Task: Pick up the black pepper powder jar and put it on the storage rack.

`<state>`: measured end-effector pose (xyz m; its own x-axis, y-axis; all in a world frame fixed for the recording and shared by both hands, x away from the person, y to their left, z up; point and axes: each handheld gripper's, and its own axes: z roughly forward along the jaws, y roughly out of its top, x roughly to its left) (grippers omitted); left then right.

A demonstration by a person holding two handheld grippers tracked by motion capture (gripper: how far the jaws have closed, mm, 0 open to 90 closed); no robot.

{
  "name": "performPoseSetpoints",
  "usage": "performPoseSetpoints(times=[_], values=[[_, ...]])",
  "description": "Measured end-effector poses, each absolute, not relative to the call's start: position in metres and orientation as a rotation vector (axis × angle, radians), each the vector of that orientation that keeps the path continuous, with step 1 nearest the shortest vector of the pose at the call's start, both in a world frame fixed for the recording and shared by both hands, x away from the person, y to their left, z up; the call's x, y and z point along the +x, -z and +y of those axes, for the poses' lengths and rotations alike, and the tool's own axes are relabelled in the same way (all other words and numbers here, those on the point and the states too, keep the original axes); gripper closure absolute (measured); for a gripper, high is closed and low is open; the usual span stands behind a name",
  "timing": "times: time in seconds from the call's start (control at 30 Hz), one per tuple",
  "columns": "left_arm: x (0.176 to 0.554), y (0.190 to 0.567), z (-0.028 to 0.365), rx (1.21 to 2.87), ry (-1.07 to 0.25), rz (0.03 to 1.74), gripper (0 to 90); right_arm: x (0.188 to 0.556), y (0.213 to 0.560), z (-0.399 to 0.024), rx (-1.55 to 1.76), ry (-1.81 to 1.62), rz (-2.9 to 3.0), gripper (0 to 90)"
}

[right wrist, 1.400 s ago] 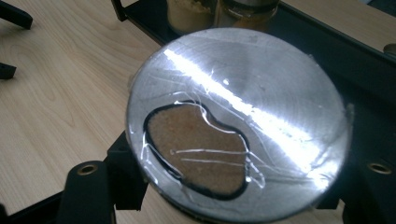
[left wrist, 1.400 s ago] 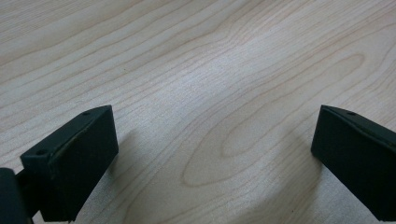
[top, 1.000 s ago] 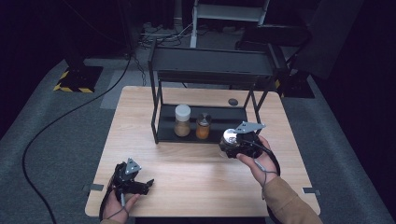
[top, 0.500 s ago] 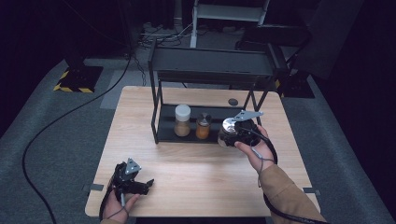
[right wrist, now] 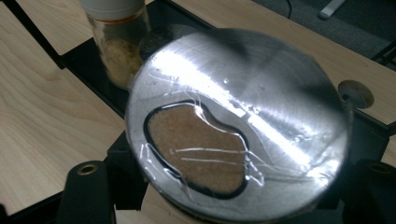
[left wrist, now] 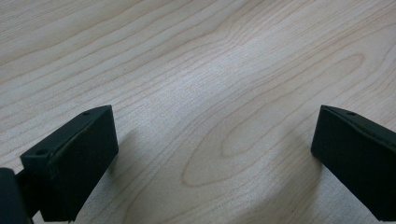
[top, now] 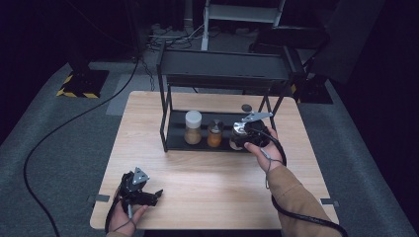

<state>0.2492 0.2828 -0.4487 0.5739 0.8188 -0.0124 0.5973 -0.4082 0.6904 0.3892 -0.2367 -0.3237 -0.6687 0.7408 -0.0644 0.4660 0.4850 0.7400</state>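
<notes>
I'm putting a jar [right wrist: 238, 123] on the rack's [top: 225, 64] lower shelf, right of the two jars [top: 192, 127] already standing there. My right claw [top: 242, 133] is clamped on it, jaws pinching its sides just under the silver lid. In the high view it sits at the shelf's right end; whether its base is down yet I can't tell. Next, I judge: settle it flat, clear of the small jar [top: 214, 134] beside it, then let go and back out. My right forearm reaches forward from the near edge, claw aimed at the rack. My left claw [top: 157, 193] rests on the table [top: 212, 182], jaws wide and empty
</notes>
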Motion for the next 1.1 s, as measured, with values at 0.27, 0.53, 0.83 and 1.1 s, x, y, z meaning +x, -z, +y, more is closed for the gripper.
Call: performPoseSetpoints(times=[0.27, 0.53, 0.83, 1.1], values=[[0.249, 0.449, 0.283, 2.149, -0.435, 1.124, 0.5, 0.404, 0.339, -0.233, 1.041, -0.988, 2.361, 31.2], [0.249, 0.449, 0.283, 2.149, -0.435, 1.124, 0.4, 0.415, 0.354, -0.230, 1.086, -0.972, 2.359, 31.2], [0.249, 0.449, 0.283, 2.148, -0.436, 1.125, 0.5, 0.424, 0.369, -0.231, 1.135, -0.957, 2.338, 31.2], [0.249, 0.449, 0.283, 2.148, -0.436, 1.125, 0.5, 0.429, 0.376, -0.230, 1.158, -0.951, 2.331, 31.2]])
